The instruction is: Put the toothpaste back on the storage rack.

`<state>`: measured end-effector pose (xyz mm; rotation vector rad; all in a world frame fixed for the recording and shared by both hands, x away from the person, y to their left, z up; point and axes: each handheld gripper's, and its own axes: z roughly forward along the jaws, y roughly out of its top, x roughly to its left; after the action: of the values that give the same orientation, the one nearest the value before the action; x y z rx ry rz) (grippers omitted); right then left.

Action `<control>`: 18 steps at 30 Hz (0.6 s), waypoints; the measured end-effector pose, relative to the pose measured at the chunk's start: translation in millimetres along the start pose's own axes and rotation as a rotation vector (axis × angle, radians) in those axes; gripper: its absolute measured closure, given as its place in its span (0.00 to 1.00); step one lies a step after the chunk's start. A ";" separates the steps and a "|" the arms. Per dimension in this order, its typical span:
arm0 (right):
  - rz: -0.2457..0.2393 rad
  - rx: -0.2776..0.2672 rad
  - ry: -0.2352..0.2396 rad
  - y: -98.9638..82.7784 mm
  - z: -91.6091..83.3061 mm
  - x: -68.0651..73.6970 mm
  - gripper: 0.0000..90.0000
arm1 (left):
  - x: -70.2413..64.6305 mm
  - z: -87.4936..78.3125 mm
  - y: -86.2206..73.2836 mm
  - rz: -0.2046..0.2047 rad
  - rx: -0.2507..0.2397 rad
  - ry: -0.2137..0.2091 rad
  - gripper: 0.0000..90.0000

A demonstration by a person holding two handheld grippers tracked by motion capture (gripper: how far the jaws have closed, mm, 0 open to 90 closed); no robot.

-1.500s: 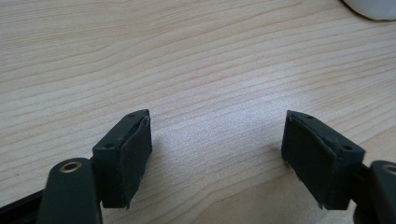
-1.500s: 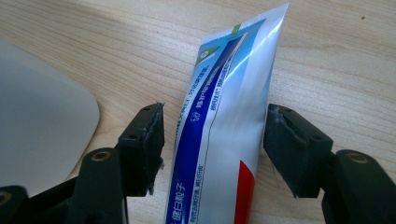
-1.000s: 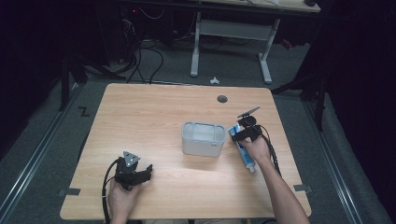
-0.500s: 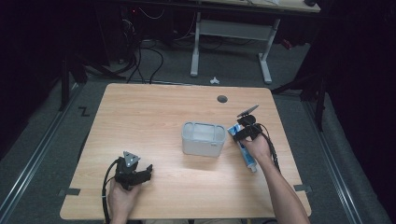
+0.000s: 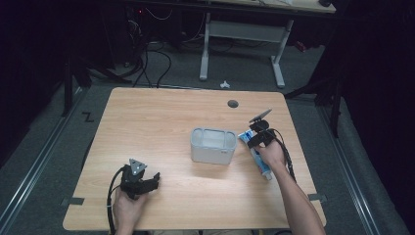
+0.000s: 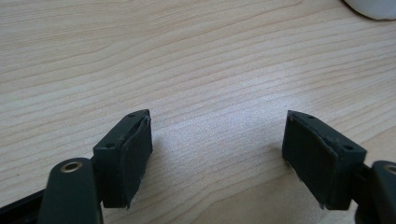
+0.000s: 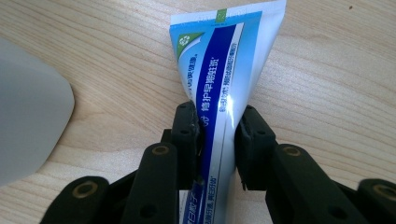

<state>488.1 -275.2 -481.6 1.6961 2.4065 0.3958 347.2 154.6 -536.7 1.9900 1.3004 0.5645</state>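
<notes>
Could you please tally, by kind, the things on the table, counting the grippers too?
Tubes: 1, the blue-and-white toothpaste tube
Bins: 1, the grey bin
Grippers: 2, the left gripper open, the right gripper shut on the tube
Total: 4

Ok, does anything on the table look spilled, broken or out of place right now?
Nothing stands out. The toothpaste tube lies flat on the table beside the grey bin, pinched by the right hand-held gripper, whose jaws have just been closing. No spill or damage shows.
</notes>
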 end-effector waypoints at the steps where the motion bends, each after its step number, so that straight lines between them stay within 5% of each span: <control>1: -0.003 -0.002 0.003 -0.1 -0.3 -0.3 0.81 | 0.0 0.0 0.0 0.000 0.000 0.000 0.28; 8: -0.006 -0.029 0.028 -3.6 -5.6 -1.3 0.81 | 0.0 0.0 0.0 0.000 0.000 0.000 0.28; 18: -0.020 -0.113 0.055 -14.7 -36.6 -5.8 0.82 | 0.1 -0.1 0.1 0.000 0.001 -0.001 0.28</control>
<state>466.4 -289.6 -451.5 1.6321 2.3874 0.5714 347.2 154.7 -536.6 1.9911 1.3006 0.5625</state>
